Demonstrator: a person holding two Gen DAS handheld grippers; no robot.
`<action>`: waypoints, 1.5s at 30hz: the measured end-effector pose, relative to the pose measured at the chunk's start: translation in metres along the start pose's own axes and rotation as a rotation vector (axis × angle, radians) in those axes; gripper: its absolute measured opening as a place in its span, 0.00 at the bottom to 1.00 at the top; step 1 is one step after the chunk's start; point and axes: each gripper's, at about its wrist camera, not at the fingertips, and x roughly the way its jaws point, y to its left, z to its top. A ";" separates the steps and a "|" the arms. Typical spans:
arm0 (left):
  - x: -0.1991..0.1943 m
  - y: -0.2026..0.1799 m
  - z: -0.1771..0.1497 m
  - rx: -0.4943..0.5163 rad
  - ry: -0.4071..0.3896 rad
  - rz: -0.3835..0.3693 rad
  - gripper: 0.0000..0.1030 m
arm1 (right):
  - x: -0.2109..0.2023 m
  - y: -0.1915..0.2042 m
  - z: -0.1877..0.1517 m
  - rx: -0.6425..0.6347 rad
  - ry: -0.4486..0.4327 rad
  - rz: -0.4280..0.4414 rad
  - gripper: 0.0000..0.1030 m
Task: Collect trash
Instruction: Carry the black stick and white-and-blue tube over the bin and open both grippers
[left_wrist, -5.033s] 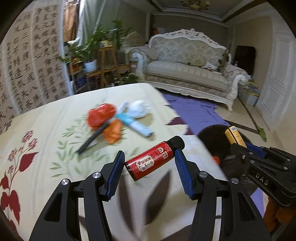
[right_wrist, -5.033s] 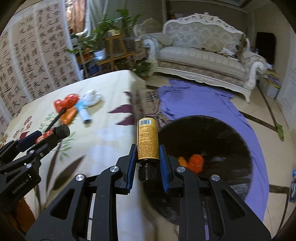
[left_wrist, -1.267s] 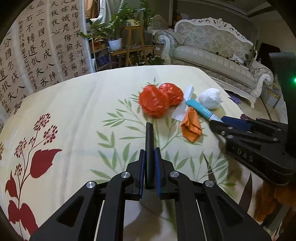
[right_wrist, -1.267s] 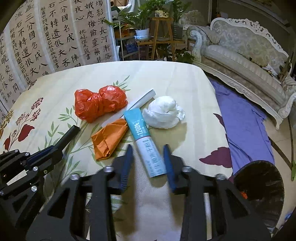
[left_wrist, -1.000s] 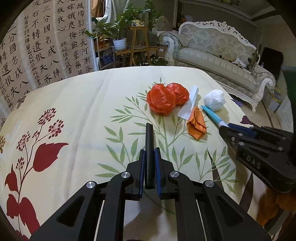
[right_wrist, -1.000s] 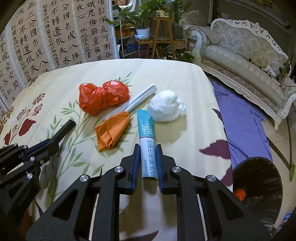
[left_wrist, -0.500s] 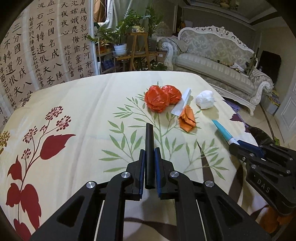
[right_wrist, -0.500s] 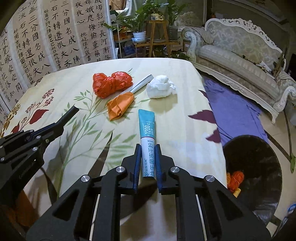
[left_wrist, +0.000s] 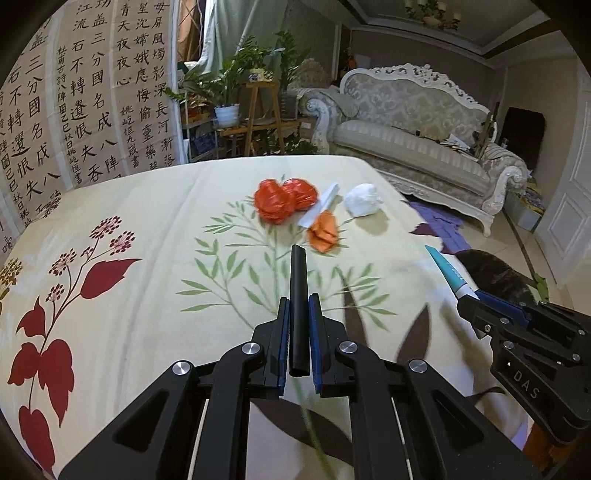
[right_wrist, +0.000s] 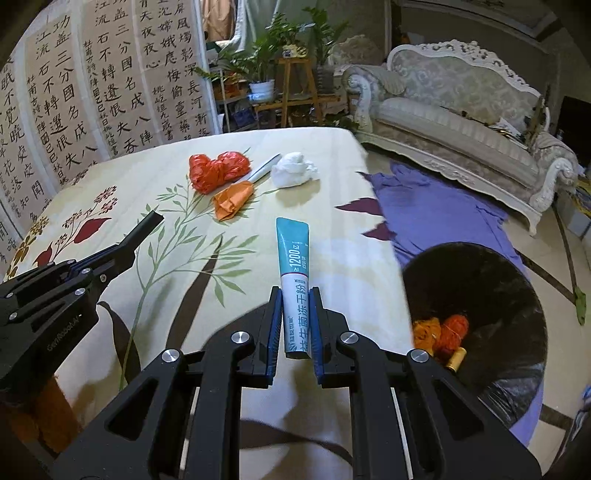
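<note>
right wrist: teal tube (right_wrist: 294, 280) clamped between jaws, bin (right_wrist: 476, 325) alongside

Both wrist cameras look forward and down, close above the table (left_wrist: 110, 332). Both views share it; the right camera sits nearer the bin (right_wrist: 480, 280).

Left tongs (left_wrist: 299, 314) sit at lower centre of their frame, clamped tight; right tongs (right_wrist: 295, 317) likewise, both angled downward.
</note>
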 end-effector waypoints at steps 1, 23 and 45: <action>-0.002 -0.003 0.000 0.002 -0.004 -0.006 0.11 | -0.003 -0.003 -0.001 0.006 -0.007 -0.008 0.14; 0.005 -0.117 0.013 0.148 -0.032 -0.185 0.11 | -0.045 -0.101 -0.019 0.184 -0.097 -0.234 0.14; 0.038 -0.206 0.024 0.269 -0.029 -0.232 0.11 | -0.042 -0.175 -0.027 0.283 -0.135 -0.361 0.14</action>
